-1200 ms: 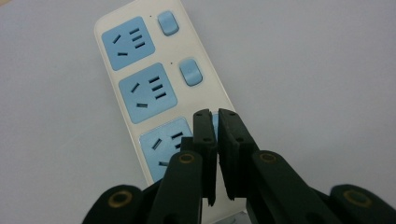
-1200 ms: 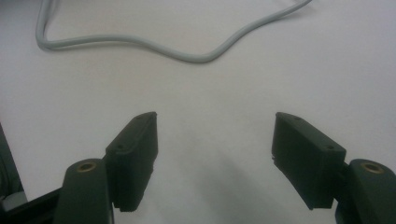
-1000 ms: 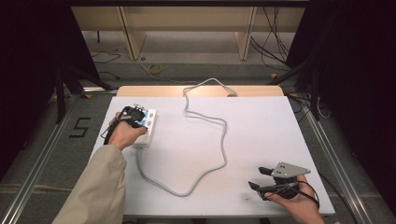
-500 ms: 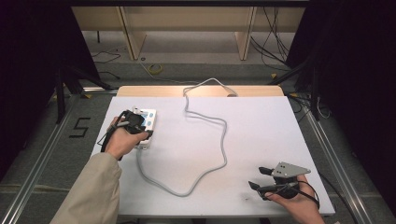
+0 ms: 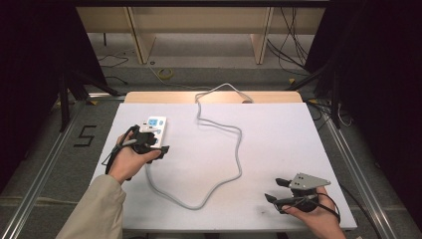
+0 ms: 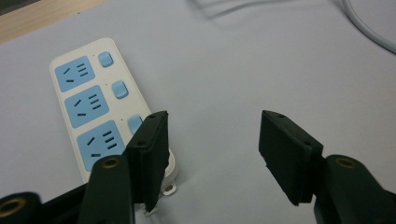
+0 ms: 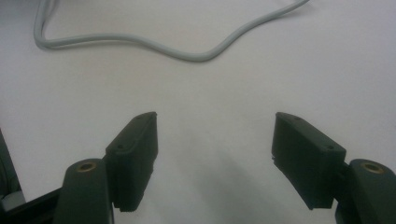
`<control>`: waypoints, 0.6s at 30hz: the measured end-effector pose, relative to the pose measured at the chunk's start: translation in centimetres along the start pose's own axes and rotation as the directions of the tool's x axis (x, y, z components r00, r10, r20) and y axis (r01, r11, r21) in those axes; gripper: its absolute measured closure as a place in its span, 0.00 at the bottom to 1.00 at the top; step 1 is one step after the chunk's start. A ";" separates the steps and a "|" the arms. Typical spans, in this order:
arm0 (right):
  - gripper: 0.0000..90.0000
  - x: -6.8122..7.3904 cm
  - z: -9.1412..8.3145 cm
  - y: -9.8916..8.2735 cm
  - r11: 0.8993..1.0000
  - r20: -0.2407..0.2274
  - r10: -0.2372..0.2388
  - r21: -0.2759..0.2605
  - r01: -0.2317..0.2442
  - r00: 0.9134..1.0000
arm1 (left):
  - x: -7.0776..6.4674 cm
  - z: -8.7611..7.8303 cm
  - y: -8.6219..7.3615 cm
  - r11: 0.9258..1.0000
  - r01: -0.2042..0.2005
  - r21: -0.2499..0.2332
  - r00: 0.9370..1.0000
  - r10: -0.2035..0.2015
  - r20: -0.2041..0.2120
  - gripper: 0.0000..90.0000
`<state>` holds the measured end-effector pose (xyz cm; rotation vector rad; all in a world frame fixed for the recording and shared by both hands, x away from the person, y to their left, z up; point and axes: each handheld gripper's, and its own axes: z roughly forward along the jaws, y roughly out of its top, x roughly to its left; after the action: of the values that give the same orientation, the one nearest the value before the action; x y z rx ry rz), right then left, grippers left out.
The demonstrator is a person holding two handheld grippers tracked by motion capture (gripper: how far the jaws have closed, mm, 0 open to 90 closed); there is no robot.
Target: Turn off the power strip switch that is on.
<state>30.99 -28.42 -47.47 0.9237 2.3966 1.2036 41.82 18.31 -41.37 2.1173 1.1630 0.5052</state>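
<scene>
So on my end the right gripper [image 5: 275, 190] sits at the near right corner of the white bench [image 5: 298, 129], jaws spread wide with nothing but bare bench between them. Ahead of those jaws in the right gripper view there's a bend of the grey cable [image 7: 187, 49], well apart from the tips.

Over on the left, the left gripper [image 6: 212, 140] has just been opening its jaws and they're gaping now, nothing between them, just bench. The white power strip [image 6: 88, 105] lies flat just off the left jaw, and that jaw covers its near end in the left gripper view, so I can't tell if it's touching or only above it. Three blue sockets run away from the jaw, each with a blue switch beside it. From the strip's near end the cable loops across the bench and snakes off over the far edge.
</scene>
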 end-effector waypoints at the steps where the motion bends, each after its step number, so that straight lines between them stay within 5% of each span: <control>1: 0.36 0.0 0.0 0.0 1.000 0.000 0.000 -0.001 0.000 1.000 | -0.2 -0.1 -0.2 1.000 -0.001 0.000 1.000 0.001 0.002 0.45; 18: 0.36 0.0 0.0 0.0 1.000 0.000 0.000 0.001 0.000 1.000 | -2.7 -0.7 -3.7 0.998 -0.051 -0.043 0.998 0.052 0.038 0.35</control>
<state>30.99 -28.41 -47.51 0.9244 2.3970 1.2025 37.76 17.74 -43.52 2.1161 1.0689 0.5048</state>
